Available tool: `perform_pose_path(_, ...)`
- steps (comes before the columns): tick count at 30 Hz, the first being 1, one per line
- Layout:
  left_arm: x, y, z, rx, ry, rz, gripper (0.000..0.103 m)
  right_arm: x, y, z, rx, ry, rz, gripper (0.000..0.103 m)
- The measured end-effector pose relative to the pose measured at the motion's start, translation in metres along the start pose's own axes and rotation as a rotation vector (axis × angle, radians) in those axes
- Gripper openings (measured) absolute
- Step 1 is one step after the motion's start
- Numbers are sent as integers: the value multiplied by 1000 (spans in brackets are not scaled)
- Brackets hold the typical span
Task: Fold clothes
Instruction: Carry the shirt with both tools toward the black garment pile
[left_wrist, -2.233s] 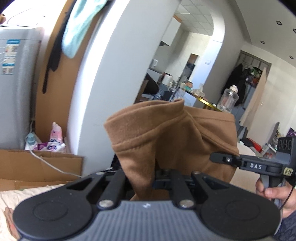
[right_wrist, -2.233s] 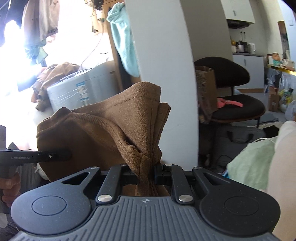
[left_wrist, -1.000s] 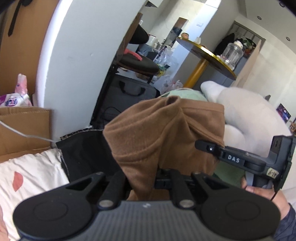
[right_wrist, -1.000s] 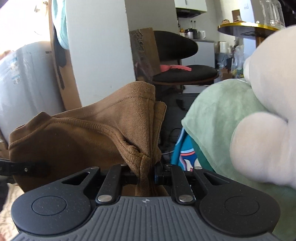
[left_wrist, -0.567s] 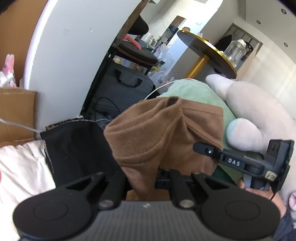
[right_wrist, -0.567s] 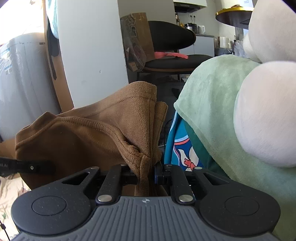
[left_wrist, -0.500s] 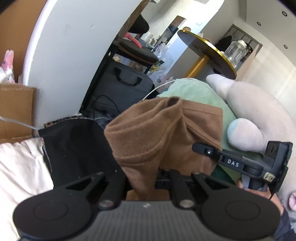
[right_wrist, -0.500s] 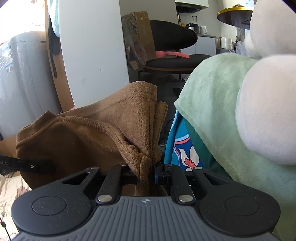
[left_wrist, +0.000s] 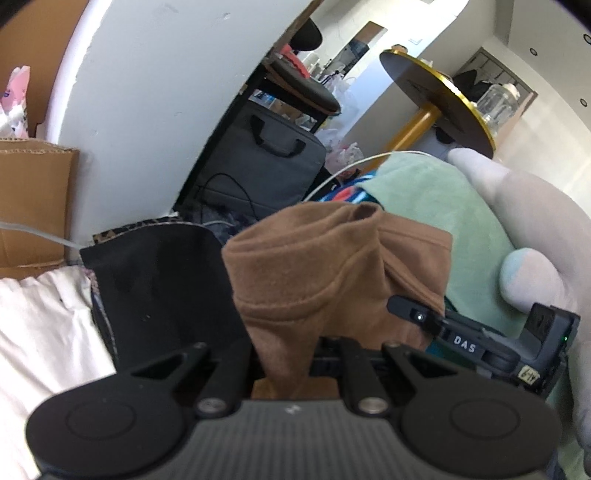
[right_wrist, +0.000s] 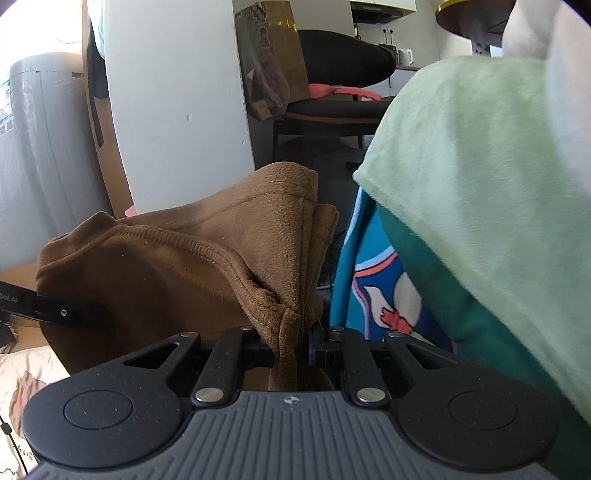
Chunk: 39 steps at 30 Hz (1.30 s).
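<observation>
A brown fleece garment (left_wrist: 332, 266) hangs bunched between both grippers. In the left wrist view my left gripper (left_wrist: 291, 350) is shut on one edge of it, and the fabric covers the fingertips. The right gripper (left_wrist: 461, 343) shows at the right of that view, held by a hand. In the right wrist view the brown garment (right_wrist: 177, 280) fills the lower middle, with my right gripper (right_wrist: 291, 343) shut on a gathered seam. The other gripper's finger (right_wrist: 48, 310) pokes in from the left edge.
A mint green blanket (right_wrist: 480, 177) over a blue patterned cloth (right_wrist: 376, 288) lies close on the right, with a white plush toy (left_wrist: 535, 240). A black cloth (left_wrist: 159, 288) and a white sheet (left_wrist: 44, 321) lie below left. A white pillar (left_wrist: 147, 110), dark bag (left_wrist: 258, 166) and round table (left_wrist: 436, 96) stand behind.
Both grippers have come down and forward with the brown garment, toward the green blanket and the black cloth. Their hold on the fabric is the same.
</observation>
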<state>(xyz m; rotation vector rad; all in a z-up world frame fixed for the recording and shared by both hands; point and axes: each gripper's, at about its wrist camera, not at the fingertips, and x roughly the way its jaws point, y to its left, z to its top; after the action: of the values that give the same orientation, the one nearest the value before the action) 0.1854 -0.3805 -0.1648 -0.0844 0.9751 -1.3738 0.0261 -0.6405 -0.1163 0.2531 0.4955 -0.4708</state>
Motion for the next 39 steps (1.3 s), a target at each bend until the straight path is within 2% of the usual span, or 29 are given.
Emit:
perform_pose_path(6, 6, 18, 8, -10, -6, 20, 8, 23, 9, 6, -64, 4, 5, 14)
perform_pose_path(16, 32, 47, 32, 16, -5, 51, 8, 66, 3, 15, -61, 58, -2, 14)
perform_pose_path(25, 62, 80, 48, -9, 2, 81, 8, 120, 1, 18, -82, 98, -8, 15)
perform_pose_path(28, 70, 97, 50, -40, -8, 63, 8, 141, 0, 18, -79, 121, -12, 15)
perform_pose_path(32, 81, 121, 50, -133, -30, 50, 8, 163, 4, 19, -122, 138, -20, 15)
perform_pose_path(39, 98, 145, 53, -165, -58, 84, 7, 210, 10, 18, -200, 187, -31, 16)
